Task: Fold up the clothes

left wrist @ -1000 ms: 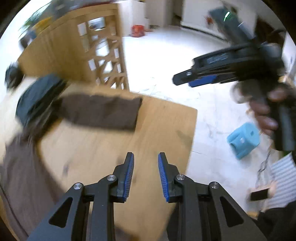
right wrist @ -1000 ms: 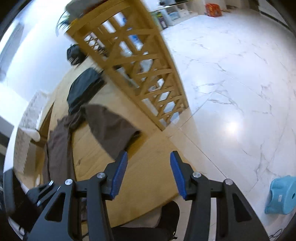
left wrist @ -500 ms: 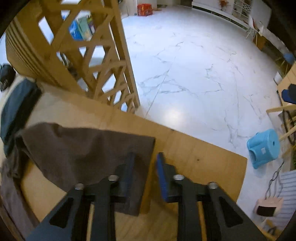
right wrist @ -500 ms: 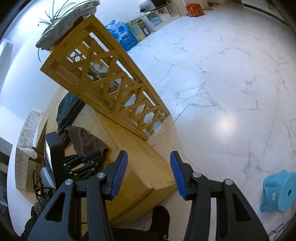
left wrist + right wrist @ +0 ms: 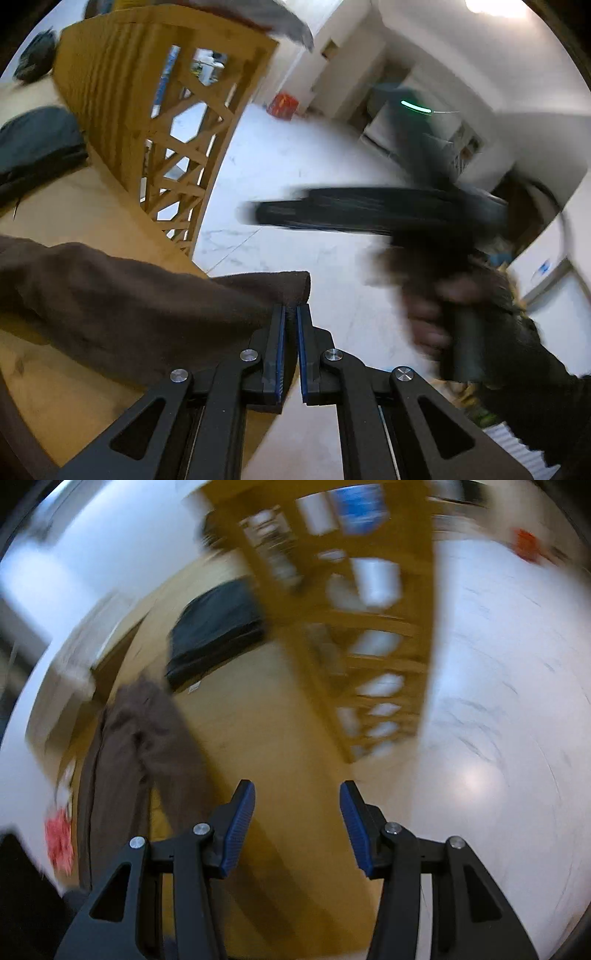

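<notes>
Left tongs (image 5: 290,314) first, nearest to me: their blue pads are pinched together on the corner of the brown garment (image 5: 140,295), cloth caught right at the tips. From that clamped corner the fabric runs off toward nine o'clock, draped across the tabletop (image 5: 74,387), so its long axis lies sideways to these tongs, not ahead of them.

The right tongs (image 5: 297,812) stand apart, nothing between the pads, pointing down over bare wood. For them the brown garment sits at about ten o'clock, a long strip stretching away from near to far along the tabletop's left side. So the left hand is the one on the cloth; I judge the right has to swing across to find a second corner before any fold can be drawn.

Further out, a dark folded garment (image 5: 218,627) lies on the tabletop at about eleven, just beside the wooden lattice rack (image 5: 351,635).

The left view shows the grip itself and the person's right hand (image 5: 461,325) blurred over the white floor (image 5: 295,155) at three o'clock. The right view, smeared by motion, gives the garment's full length, which the left view cuts off.
</notes>
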A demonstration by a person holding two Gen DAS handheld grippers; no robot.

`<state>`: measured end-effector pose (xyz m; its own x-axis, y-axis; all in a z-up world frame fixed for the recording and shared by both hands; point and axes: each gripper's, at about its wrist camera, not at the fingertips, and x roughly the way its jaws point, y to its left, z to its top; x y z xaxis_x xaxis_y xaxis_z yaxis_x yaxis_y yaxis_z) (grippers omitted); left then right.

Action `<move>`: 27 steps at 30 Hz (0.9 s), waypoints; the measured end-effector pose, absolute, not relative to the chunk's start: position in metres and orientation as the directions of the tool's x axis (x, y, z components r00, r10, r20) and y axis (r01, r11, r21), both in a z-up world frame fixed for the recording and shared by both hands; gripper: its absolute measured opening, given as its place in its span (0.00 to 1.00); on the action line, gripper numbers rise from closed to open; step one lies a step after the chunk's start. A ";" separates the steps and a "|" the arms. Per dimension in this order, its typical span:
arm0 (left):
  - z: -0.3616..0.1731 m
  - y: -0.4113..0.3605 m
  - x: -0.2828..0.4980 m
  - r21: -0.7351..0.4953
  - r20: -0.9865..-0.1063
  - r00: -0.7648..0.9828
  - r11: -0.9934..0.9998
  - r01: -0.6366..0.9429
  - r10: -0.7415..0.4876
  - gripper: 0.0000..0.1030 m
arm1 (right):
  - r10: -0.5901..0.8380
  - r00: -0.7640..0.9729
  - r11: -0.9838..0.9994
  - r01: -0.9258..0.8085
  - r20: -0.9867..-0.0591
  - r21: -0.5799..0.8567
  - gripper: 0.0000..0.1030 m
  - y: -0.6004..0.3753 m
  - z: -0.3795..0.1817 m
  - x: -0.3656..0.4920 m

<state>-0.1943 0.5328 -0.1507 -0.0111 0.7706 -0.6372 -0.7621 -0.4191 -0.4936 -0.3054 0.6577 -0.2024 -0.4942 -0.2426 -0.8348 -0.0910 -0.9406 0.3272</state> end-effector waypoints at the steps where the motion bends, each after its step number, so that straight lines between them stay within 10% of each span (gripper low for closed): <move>1: -0.151 0.527 -0.194 -0.494 -0.634 -0.022 -0.426 -0.758 0.773 0.05 | -0.254 -0.471 -0.953 -0.028 -0.845 0.302 0.46 0.637 -0.203 -0.327; 11: -0.171 0.473 -0.218 -0.592 -0.556 -0.037 -0.427 -0.683 0.830 0.06 | -0.247 -0.245 -0.930 0.333 -0.938 0.158 0.46 0.462 -0.243 -0.497; 23: -0.191 0.411 -0.232 -0.685 -0.496 -0.027 -0.410 -0.602 0.868 0.05 | -0.124 -0.255 -0.926 0.376 -0.959 0.020 0.49 0.385 -0.299 -0.587; 26: -0.192 0.406 -0.236 -0.697 -0.481 -0.025 -0.400 -0.595 0.876 0.06 | -0.150 -0.244 -0.903 0.429 -0.958 0.032 0.03 0.377 -0.295 -0.581; 27: -0.192 0.405 -0.237 -0.698 -0.479 -0.028 -0.400 -0.594 0.877 0.06 | -0.156 -0.240 -0.892 0.452 -0.958 0.032 0.02 0.374 -0.293 -0.578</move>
<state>-0.2365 0.4050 -0.1920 -0.0278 0.8773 -0.4791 -0.5943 -0.3999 -0.6977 -0.5782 0.3737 -0.2929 -0.2398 -0.1556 -0.9583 0.4517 -0.8916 0.0318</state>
